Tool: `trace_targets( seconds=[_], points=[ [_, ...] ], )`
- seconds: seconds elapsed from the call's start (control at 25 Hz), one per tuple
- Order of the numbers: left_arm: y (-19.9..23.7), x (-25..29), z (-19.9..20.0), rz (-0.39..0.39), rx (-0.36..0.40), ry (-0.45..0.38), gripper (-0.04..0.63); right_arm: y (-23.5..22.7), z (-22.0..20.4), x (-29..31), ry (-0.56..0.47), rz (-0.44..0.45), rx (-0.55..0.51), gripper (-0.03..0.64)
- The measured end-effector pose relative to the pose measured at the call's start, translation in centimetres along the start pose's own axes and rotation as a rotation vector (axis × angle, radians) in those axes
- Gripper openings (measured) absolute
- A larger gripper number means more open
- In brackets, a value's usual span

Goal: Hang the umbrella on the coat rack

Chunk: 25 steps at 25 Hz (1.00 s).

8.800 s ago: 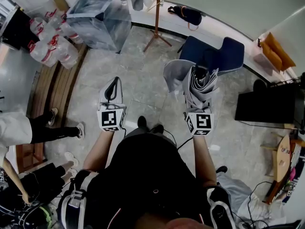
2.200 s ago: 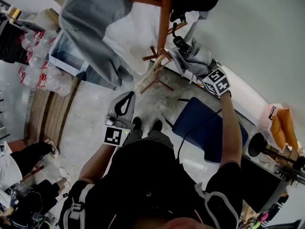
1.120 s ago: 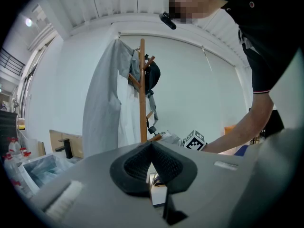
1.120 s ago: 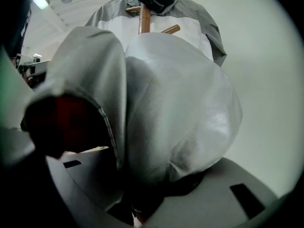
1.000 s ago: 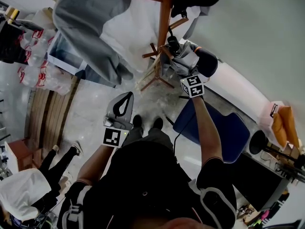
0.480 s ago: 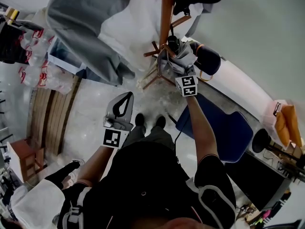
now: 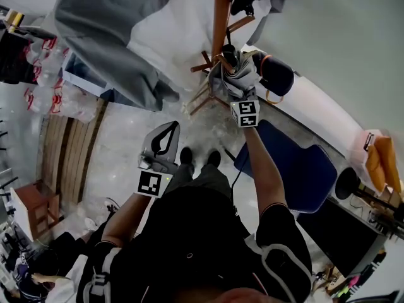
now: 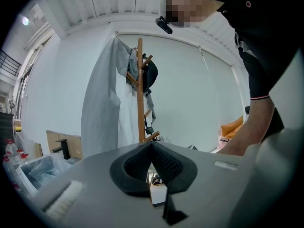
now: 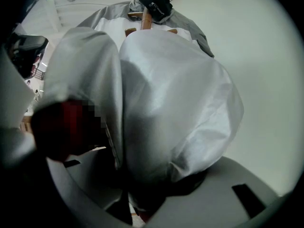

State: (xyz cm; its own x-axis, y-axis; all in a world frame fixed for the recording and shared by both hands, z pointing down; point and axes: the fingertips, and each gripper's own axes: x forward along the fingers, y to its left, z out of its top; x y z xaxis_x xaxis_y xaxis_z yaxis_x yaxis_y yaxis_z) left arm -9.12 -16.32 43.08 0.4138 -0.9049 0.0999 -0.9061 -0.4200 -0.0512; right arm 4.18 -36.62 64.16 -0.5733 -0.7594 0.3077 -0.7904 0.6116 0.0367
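Right gripper point(image 7: 238, 93) is clamped on the folded grey fabric umbrella point(image 7: 247, 74), which sits against the brown wooden coat rack point(image 7: 221, 24) beside its lower pegs. Left gripper point(image 7: 166, 131) is closed and empty, well apart from the rack.

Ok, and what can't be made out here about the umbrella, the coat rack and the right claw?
1. Whether the umbrella hangs from a peg of the coat rack: in the head view its own folds cover the contact; in the right gripper view fabric fills the frame.
2. Right claw tips: buried in fabric in both views.
3. Rack's top: cut off by the head view's upper edge.
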Motion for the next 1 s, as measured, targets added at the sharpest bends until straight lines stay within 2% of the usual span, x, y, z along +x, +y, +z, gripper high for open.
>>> trace_targets(
  seconds=[0.44,1.0],
  points=[
    [-1.5,0.2,0.2,-0.035,-0.008,-0.014,0.000,0.0,-1.7,0.6,0.022,-0.037,0.028,0.167],
    [-1.6,0.0,-0.1,-0.048,0.000,-0.008,0.000,0.4,-3.0,0.3,0.054,-0.028,0.065,0.198]
  ],
)
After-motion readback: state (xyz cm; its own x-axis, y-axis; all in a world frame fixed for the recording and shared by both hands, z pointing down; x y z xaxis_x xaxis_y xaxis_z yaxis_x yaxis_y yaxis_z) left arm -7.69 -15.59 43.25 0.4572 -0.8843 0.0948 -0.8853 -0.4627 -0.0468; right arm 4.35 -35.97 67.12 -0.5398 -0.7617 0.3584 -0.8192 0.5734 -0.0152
